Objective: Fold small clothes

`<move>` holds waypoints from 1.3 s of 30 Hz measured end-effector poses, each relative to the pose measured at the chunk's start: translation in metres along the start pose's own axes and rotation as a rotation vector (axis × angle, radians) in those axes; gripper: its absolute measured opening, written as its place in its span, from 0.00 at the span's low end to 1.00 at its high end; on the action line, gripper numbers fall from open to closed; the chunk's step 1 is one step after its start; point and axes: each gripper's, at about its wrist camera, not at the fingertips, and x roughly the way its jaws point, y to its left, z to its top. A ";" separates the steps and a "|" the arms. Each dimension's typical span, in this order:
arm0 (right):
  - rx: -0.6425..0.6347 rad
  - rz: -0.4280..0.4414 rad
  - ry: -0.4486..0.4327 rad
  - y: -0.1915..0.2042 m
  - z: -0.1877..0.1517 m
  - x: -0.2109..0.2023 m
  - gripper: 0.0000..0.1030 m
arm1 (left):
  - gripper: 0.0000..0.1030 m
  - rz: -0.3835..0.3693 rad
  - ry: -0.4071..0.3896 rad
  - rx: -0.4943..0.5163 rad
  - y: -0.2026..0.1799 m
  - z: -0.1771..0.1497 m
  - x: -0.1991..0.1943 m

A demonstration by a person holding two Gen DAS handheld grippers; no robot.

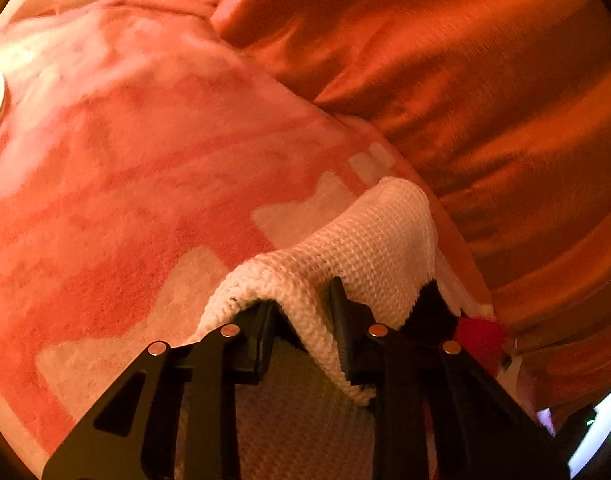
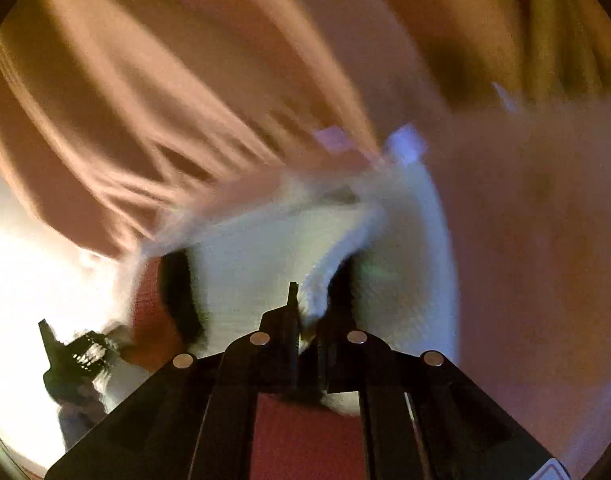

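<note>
A small white knitted garment (image 1: 357, 240) with black and red parts hangs between both grippers. My left gripper (image 1: 305, 312) is shut on a fold of its white edge, with cloth draped over and between the fingers. A black patch (image 1: 433, 312) and a red part (image 1: 479, 334) show to the right of it. In the right wrist view the same garment (image 2: 265, 264) is blurred by motion. My right gripper (image 2: 309, 320) is shut on its white edge. The left gripper (image 2: 71, 354) shows far left, holding the other end.
A pink and white patterned blanket (image 1: 125, 160) covers the surface below. Orange satin curtain folds (image 1: 485, 80) hang behind and to the right, and they also fill the right wrist view (image 2: 165, 80). Bright light comes from the left (image 2: 17, 280).
</note>
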 end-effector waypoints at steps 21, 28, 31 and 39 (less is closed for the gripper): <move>-0.464 0.166 0.212 0.266 0.025 0.112 0.39 | 0.67 0.010 0.048 -0.055 0.009 -0.013 -0.032; -0.577 0.063 0.313 0.303 0.027 0.189 0.04 | 0.67 0.033 0.064 0.016 0.001 -0.010 -0.029; -0.637 0.092 0.257 0.325 0.035 0.181 0.04 | 0.67 0.026 0.071 0.015 0.002 -0.011 -0.029; -0.669 0.035 0.281 0.355 0.027 0.229 0.08 | 0.68 0.032 0.085 0.005 0.004 -0.010 -0.024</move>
